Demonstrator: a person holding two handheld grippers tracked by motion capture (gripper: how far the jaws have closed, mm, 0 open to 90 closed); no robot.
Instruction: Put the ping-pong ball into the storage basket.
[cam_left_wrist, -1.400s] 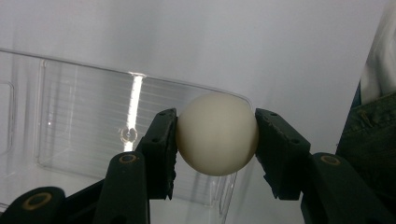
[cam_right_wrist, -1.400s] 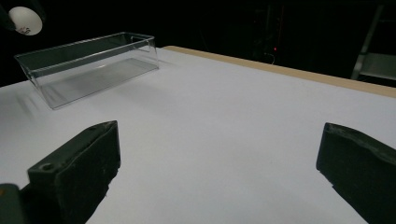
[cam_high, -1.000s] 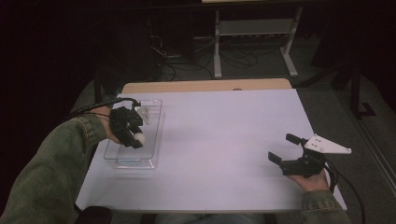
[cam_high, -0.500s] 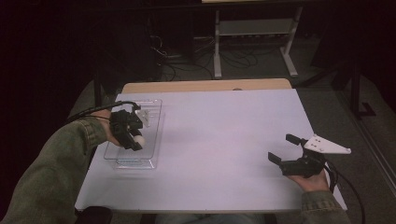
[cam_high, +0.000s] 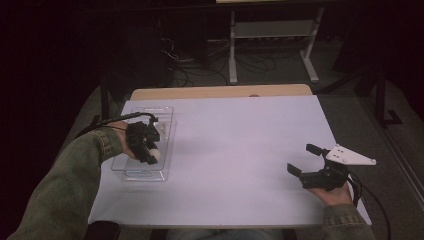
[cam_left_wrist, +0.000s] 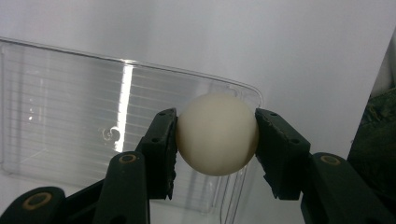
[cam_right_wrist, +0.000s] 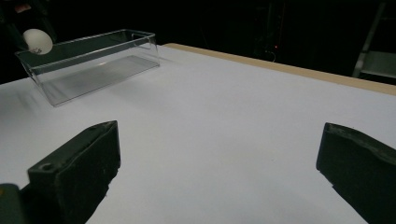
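White table (cam_high: 240, 150) — left tongs (cam_left_wrist: 215, 135) clamp the ball (cam_left_wrist: 217, 134) over the clear bin (cam_left_wrist: 70, 107); right tongs (cam_high: 305, 160) apart.

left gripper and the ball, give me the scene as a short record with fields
left gripper: shut on the white ball, one jaw on each side
ball position: held above the clear plastic bin, not resting on its floor
bin: clear, no other contents seen, on the left side of the white table
right gripper: open, holding nothing, low over the table's right side
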